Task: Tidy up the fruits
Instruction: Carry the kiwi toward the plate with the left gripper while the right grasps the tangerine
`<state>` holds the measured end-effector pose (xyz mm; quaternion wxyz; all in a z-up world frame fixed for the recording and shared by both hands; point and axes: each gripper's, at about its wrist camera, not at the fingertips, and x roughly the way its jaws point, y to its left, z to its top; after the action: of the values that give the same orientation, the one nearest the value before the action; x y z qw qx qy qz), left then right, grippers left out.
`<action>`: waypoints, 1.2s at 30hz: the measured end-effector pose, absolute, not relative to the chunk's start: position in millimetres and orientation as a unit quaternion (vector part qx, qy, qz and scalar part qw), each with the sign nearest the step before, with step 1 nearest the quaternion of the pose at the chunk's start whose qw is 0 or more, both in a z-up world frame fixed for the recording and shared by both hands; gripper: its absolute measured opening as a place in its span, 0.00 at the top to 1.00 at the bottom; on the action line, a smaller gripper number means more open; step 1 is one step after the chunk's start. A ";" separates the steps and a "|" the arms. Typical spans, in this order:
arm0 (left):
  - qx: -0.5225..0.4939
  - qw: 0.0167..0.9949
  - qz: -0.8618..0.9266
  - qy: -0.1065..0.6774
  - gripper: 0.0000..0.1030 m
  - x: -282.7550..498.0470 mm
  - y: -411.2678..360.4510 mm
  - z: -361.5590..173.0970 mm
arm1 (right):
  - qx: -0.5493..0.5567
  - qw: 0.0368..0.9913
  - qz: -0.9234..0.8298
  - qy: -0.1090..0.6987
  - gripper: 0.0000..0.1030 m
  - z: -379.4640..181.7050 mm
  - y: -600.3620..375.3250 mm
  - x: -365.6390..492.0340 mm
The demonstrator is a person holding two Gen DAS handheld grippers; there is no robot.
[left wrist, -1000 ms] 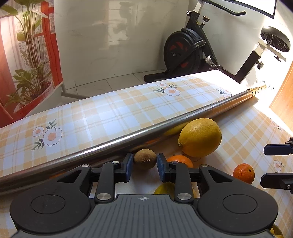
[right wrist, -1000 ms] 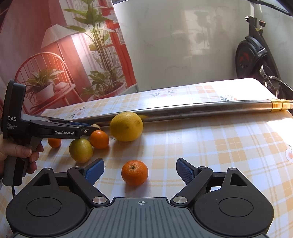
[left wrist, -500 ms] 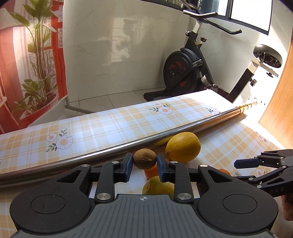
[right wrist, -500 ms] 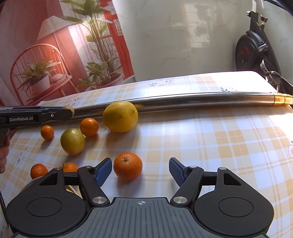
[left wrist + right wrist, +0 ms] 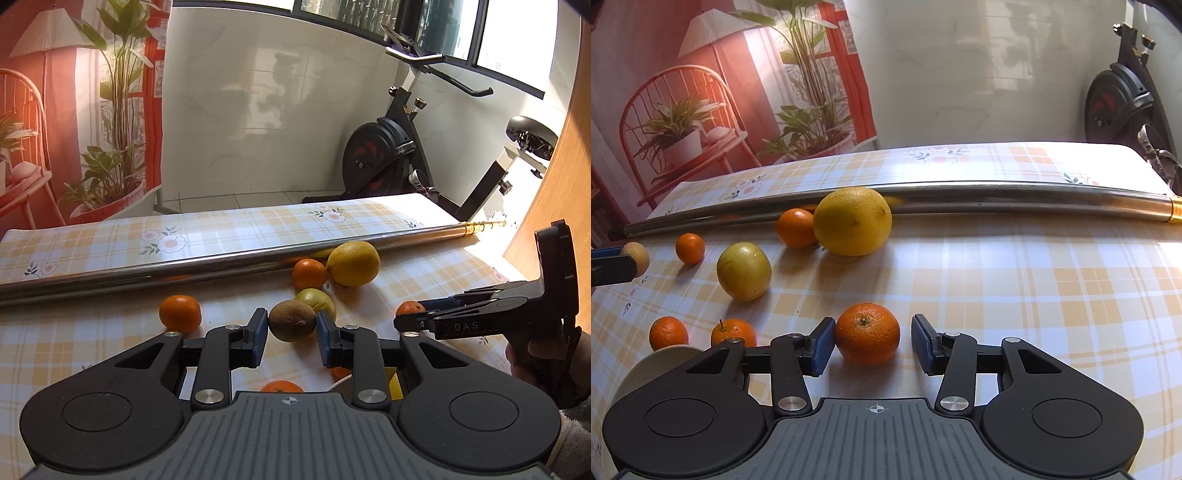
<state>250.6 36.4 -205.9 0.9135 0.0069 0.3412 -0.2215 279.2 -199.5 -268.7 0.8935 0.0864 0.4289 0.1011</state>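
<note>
1. Left gripper (image 5: 291, 334): the two blue pads are pressed against either side of a brown kiwi (image 5: 292, 320), which is pinched between them and carried above the checked tablecloth (image 5: 92, 332). The kiwi's long axis runs across the jaws, roughly left to right in the left wrist view.
2. The same kiwi (image 5: 637, 258) appears at the left edge of the right wrist view, at the tip of the left tool, clear of the cloth.
3. Right gripper (image 5: 873, 345): jaws spread wide, one on each side of an orange (image 5: 867, 331) that sits on the table. The left pad lies just beside or touching the fruit; which cannot be told. The right pad stands apart from it. The orange's stem end faces upward.
4. Fruit on the cloth: a large yellow citrus (image 5: 852, 220) against the metal pole (image 5: 997, 192), a small orange (image 5: 796, 227) touching its left side, a green-yellow fruit (image 5: 743, 270) nearer, a tiny orange (image 5: 690, 248) further left, and two more oranges (image 5: 668, 332) (image 5: 733, 332) close to the camera.
5. The pole lies lengthwise across the table behind the fruit, brass-coloured end to the right.
6. A pale round rim (image 5: 657, 356) shows at the lower left; what it is cannot be told.
7. A hand (image 5: 543, 354) grips the right tool's handle.
</note>
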 end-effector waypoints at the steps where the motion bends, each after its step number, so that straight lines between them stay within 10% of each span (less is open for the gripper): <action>1: 0.005 0.914 -0.220 0.342 0.71 247.9 36.9 -206.4 | 0.084 0.893 0.103 0.429 0.64 -268.3 -198.2 278.9; 36: -0.033 0.902 -0.247 0.353 0.71 149.1 29.9 -212.4 | 0.064 0.916 0.140 0.369 0.67 -202.9 -178.7 164.2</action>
<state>149.1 29.9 -212.4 0.9017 -0.0332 0.3531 -0.2473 164.2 -178.7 -202.9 0.9164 0.0636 0.3693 0.1405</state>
